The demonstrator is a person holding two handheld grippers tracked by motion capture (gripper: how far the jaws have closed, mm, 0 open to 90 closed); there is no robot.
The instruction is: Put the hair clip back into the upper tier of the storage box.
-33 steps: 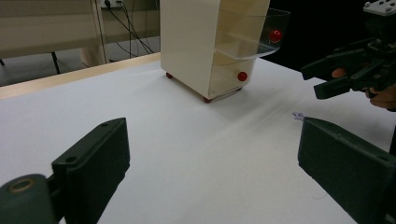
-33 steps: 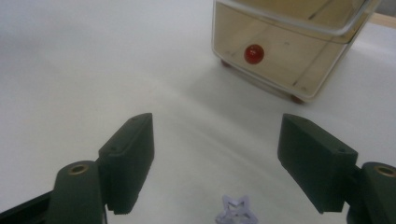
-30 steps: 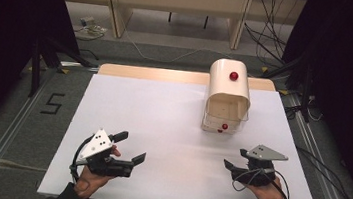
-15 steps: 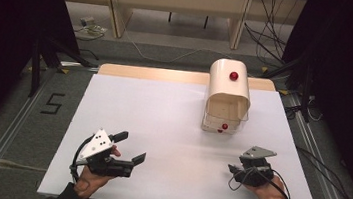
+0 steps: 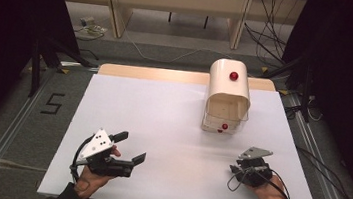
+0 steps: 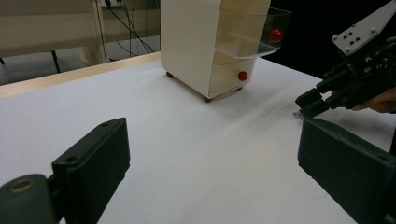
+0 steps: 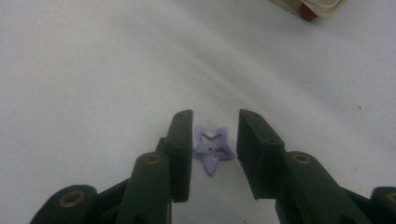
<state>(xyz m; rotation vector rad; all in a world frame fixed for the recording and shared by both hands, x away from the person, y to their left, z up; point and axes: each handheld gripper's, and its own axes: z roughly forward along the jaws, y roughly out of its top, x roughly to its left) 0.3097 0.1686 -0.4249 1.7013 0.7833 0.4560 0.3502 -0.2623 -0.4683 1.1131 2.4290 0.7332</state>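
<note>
Pale purple star (image 7: 212,147), cream drawer unit (image 5: 228,93) with red knobs (image 5: 233,76), white table (image 5: 152,122).

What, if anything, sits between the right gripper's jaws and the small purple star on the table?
Nothing visible does. The purple star lies flat on the white table, already between the jaws of the right gripper, which have just been closing around it; one jaw looks close to touching.

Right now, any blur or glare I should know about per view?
High view: sharp, dark surroundings, no glare on the white table. Left gripper view: near jaws soft, drawer cabinet crisp. Right gripper view: purple star in focus, far table hazy.
</note>
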